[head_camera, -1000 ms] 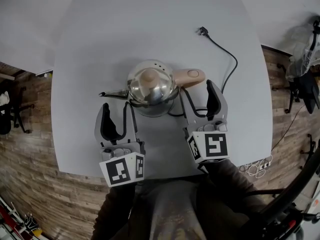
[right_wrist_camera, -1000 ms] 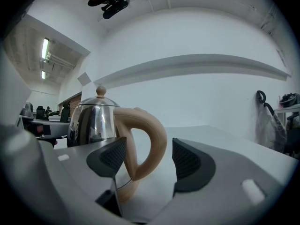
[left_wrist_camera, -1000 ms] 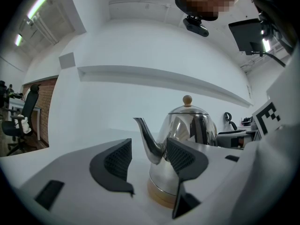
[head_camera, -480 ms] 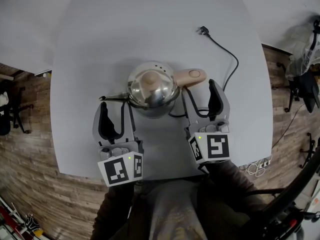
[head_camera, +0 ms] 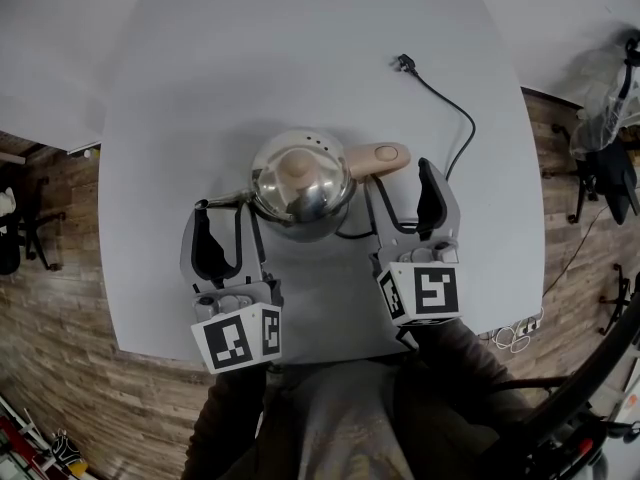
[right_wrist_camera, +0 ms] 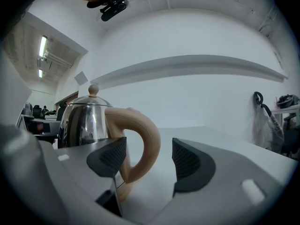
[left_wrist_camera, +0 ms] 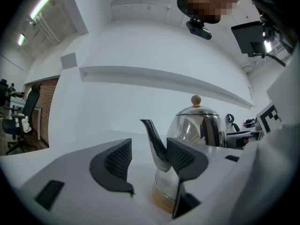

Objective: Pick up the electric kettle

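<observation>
- Right gripper view is showing the right gripper [right_wrist_camera: 149, 158] standing wide open and holding nothing. The tan handle [right_wrist_camera: 140, 139] is sitting between the jaws, closer to the inner pad, and appears untouched.
- Left gripper view is showing the left gripper [left_wrist_camera: 149, 149] likewise gaping and empty. The thin spout [left_wrist_camera: 154, 142] is rising between its pads, close against the pad on the kettle's side; contact cannot be confirmed.
- Head view is placing the electric kettle [head_camera: 300, 183] upright on the table [head_camera: 300, 48], just ahead of both grippers, with its handle pointing right and its spout left.
- Judgement: the step in hand is the grasp. The right gripper should be advancing until its pads are flanking the handle's vertical stretch, then centring and closing squarely. A grip high on the loop, near the body, should be limiting swing.
- The spout is looking slender and slippery, so the left gripper is better steadying it lightly than bearing load.
- Farther back, the cord [head_camera: 450, 98] is trailing from under the kettle, past the right gripper, to a loose plug [head_camera: 404, 63]. A slow, straight lift is advisable to keep the cord from snagging the jaws.
</observation>
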Motion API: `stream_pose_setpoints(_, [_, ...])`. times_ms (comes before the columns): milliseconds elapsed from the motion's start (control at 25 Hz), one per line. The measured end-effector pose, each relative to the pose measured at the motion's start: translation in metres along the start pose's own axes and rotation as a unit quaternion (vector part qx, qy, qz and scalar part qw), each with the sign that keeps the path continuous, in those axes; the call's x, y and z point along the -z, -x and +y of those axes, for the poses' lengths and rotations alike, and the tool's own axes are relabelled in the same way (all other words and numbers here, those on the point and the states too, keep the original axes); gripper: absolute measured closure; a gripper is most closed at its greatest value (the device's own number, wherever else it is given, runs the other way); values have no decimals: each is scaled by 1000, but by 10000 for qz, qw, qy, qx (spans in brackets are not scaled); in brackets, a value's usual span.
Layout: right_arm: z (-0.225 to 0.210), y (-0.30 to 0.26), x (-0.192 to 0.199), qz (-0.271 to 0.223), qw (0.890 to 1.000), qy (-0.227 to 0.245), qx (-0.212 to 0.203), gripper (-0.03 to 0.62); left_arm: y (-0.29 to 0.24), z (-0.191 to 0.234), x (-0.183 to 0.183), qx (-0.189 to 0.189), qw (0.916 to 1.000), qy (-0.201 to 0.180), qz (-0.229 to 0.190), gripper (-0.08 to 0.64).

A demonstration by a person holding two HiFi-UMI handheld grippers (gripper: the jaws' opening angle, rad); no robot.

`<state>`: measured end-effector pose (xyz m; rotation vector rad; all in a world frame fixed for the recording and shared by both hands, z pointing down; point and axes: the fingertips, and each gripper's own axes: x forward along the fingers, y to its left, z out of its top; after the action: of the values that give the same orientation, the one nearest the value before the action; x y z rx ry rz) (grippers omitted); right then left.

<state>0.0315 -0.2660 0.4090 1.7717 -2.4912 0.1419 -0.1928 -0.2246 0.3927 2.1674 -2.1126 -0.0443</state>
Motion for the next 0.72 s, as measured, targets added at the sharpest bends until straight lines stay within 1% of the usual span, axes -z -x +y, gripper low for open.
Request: stream_pose_setpoints(720, [-7, -13, 1, 30, 10000, -2, 71, 319, -13, 6, -8, 42, 9997, 187, -156, 342])
